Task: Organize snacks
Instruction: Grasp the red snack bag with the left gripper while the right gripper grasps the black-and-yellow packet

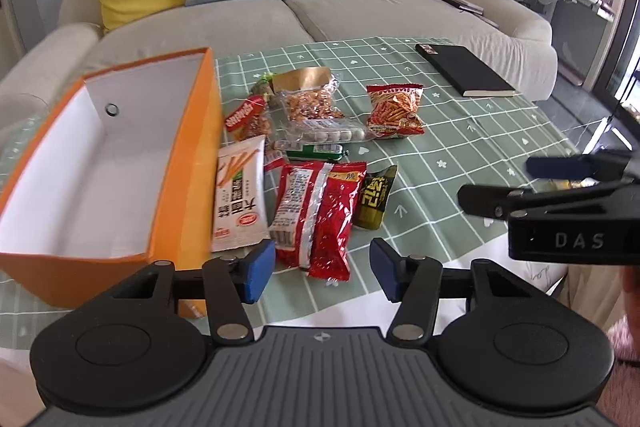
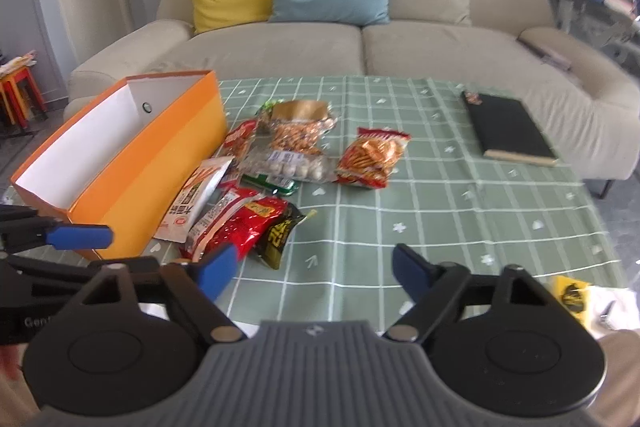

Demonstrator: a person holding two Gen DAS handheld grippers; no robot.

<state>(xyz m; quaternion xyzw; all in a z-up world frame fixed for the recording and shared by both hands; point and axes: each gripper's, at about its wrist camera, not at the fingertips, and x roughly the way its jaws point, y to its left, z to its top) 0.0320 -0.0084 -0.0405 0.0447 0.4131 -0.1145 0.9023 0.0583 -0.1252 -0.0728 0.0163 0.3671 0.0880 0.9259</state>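
An empty orange box [image 1: 182,163] [image 2: 160,155] with a white inside stands at the left of the green checked tablecloth [image 1: 460,155] [image 2: 440,219]. Several snack packs lie beside it: a white biscuit-stick pack [image 1: 240,199] [image 2: 192,203], a big red pack [image 1: 320,215] [image 2: 240,227], a black and yellow pack [image 1: 376,199] [image 2: 280,235], a red stick-snack bag [image 1: 396,109] [image 2: 372,157], a clear nut bag [image 1: 310,99] [image 2: 296,135]. My left gripper [image 1: 322,273] is open and empty just short of the red pack. My right gripper [image 2: 314,273] is open and empty over bare cloth.
A black notebook [image 1: 464,69] [image 2: 508,131] lies at the far right of the table. A beige sofa [image 1: 280,19] [image 2: 360,43] with yellow and blue cushions stands behind. The right gripper shows at the right edge of the left wrist view [image 1: 560,195].
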